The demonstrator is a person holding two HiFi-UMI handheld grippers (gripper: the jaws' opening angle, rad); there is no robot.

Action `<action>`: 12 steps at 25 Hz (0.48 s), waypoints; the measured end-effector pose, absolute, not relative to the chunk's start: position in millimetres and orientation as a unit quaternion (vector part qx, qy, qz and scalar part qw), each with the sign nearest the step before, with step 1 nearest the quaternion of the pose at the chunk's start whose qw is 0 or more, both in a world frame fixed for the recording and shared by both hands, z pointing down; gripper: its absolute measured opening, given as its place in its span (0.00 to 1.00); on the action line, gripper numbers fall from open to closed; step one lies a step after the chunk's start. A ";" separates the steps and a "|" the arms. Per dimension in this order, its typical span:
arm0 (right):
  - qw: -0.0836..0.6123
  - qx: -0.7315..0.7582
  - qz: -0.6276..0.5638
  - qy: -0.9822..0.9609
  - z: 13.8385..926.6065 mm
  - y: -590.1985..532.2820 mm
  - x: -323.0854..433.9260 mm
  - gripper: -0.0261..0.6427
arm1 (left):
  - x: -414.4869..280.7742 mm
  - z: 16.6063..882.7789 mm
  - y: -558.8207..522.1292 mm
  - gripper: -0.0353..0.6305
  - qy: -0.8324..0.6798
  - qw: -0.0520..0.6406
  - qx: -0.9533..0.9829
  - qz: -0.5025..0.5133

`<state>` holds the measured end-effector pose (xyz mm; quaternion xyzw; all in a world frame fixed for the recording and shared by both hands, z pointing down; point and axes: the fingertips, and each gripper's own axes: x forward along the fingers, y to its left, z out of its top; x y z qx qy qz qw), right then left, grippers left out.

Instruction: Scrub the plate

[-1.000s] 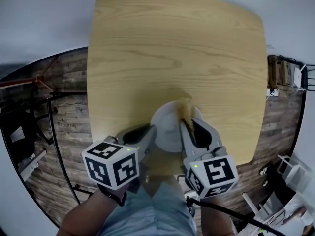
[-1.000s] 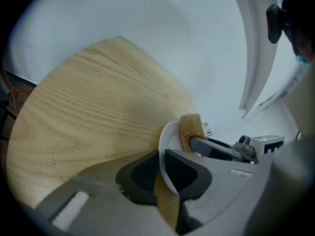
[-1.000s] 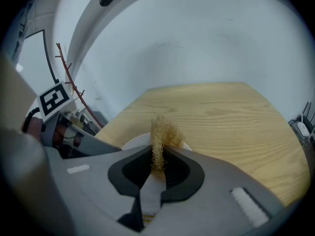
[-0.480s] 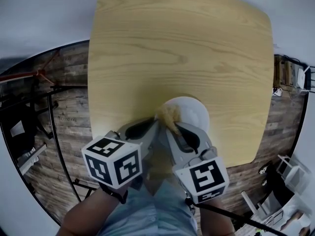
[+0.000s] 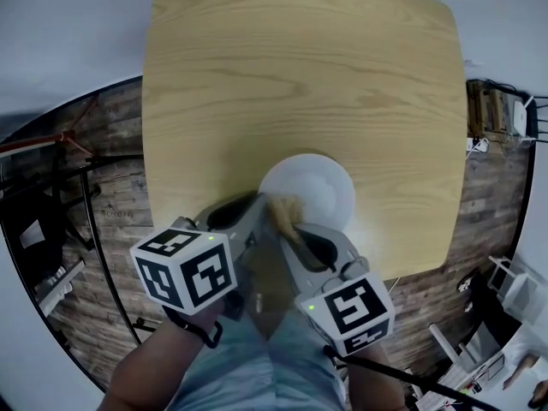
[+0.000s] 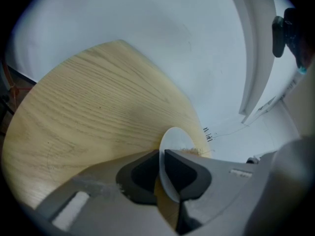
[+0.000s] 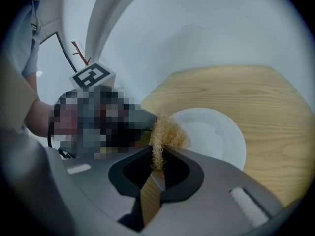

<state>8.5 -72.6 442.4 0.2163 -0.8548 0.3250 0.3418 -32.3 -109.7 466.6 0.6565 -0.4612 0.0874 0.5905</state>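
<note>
A white plate (image 5: 312,192) lies on the wooden table (image 5: 300,84) near its front edge. My left gripper (image 5: 261,215) is shut on the plate's near-left rim; in the left gripper view the plate (image 6: 173,144) stands edge-on between the jaws of the left gripper (image 6: 162,162). My right gripper (image 5: 287,228) is shut on a tan fibrous scrubber (image 5: 283,211), which rests on the plate's near-left part. In the right gripper view the scrubber (image 7: 165,134) sticks out past the right gripper (image 7: 158,162) onto the plate (image 7: 211,134).
Wood-plank floor (image 5: 111,221) surrounds the table, with dark metal frames (image 5: 43,195) at the left and boxes and cables (image 5: 497,110) at the right. The table's far part holds nothing.
My right gripper has carried the scrubber from the plate's far side leftward and nearer, to the plate's near-left part. The left gripper has kept its hold on the rim.
</note>
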 end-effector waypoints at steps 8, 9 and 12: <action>0.333 0.198 0.343 -0.856 425.2 -41.9 16.5 0.10 | -37.1 467.3 -105.3 0.14 -0.465 0.574 0.666 0.108; 0.327 0.208 0.340 -0.857 421.4 -44.6 20.0 0.10 | -37.1 467.1 -105.2 0.14 -0.465 0.572 0.667 0.111; 0.311 0.248 0.327 -0.857 412.1 -62.9 33.3 0.10 | -35.9 465.9 -104.0 0.15 -0.465 0.569 0.668 0.115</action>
